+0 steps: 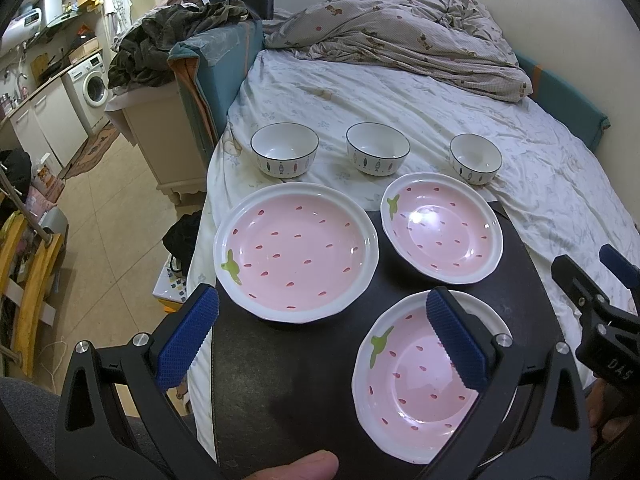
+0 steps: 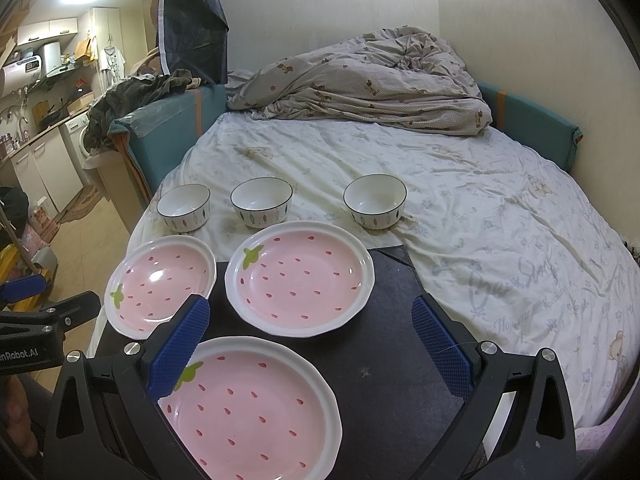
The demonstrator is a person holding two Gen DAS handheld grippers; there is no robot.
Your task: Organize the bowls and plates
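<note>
Three pink strawberry-patterned ceramic plates [image 2: 300,278] lie apart on a black mat [image 2: 392,360] at the bed's [image 2: 480,200] near edge, three white fish-patterned bowls [image 2: 261,202] along its far edge, unstacked; left gripper [image 1: 320,344] and right gripper [image 2: 310,352] hover, fingers apart, likely readying a pick.

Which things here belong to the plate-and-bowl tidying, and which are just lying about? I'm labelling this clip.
Belongs to the job:
three pink strawberry plates
three white bowls
left gripper and right gripper, both open and empty

Just lying about:
crumpled duvet
dark clothes pile
washing machine
</note>
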